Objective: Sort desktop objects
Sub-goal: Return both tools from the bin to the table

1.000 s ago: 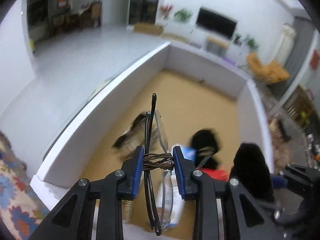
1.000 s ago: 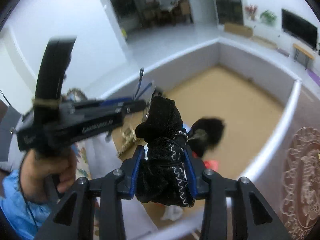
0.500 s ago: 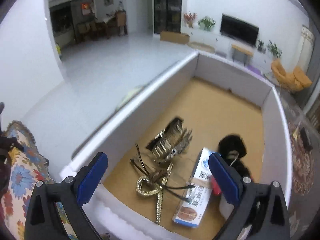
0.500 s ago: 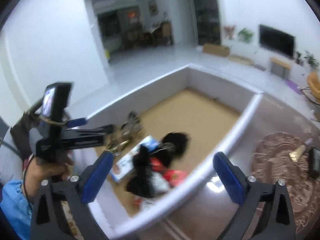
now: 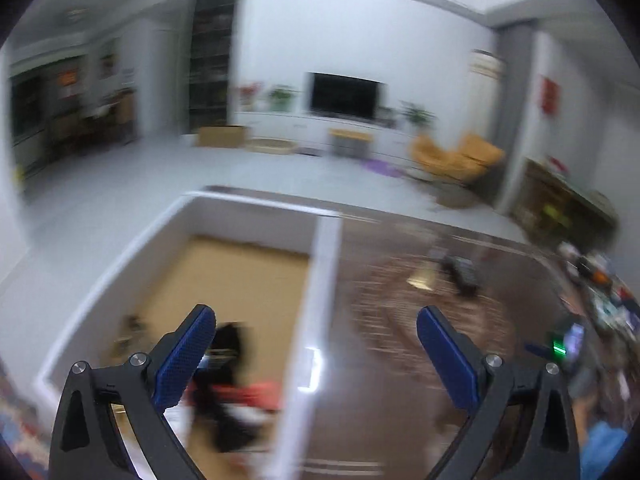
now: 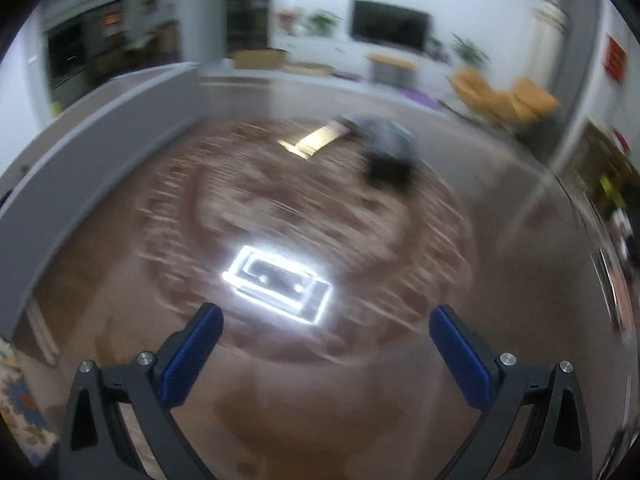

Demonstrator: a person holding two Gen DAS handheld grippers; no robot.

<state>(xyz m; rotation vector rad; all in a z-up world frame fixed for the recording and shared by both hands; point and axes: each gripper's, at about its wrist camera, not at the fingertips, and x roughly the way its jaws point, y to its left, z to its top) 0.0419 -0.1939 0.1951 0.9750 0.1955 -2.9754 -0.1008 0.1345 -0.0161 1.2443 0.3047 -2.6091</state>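
Below the left wrist camera, the left gripper [image 5: 316, 354] hangs with its blue-padded fingers [image 5: 186, 356] spread wide and nothing between them. It sits over the right-hand wall of a white-walled box [image 5: 320, 280] with a tan cardboard floor. Inside that box, near its close end, lie the sorted things, all smeared by motion blur: a black fluffy item [image 5: 230, 338], something red [image 5: 256, 394] just beside it, and a small gold-toned object [image 5: 130, 326] nearer the left wall; what each is cannot be told. To the right of the box the glossy brown desk [image 5: 400, 400] carries a round patterned mat [image 5: 404, 320], with a dark object [image 5: 460, 276] and a pale gold one [image 5: 422, 278] side by side at its far edge. From the right wrist camera, the right gripper [image 6: 326, 354] is likewise fully parted and empty, above the mat [image 6: 280, 200], where a bright rectangular ceiling-light reflection [image 6: 278, 284] glares on the surface just ahead of the fingers [image 6: 192, 356]. The dark object [image 6: 388, 152] and gold one [image 6: 316, 140] lie well beyond it, and the box wall [image 6: 100, 148] runs along the left.
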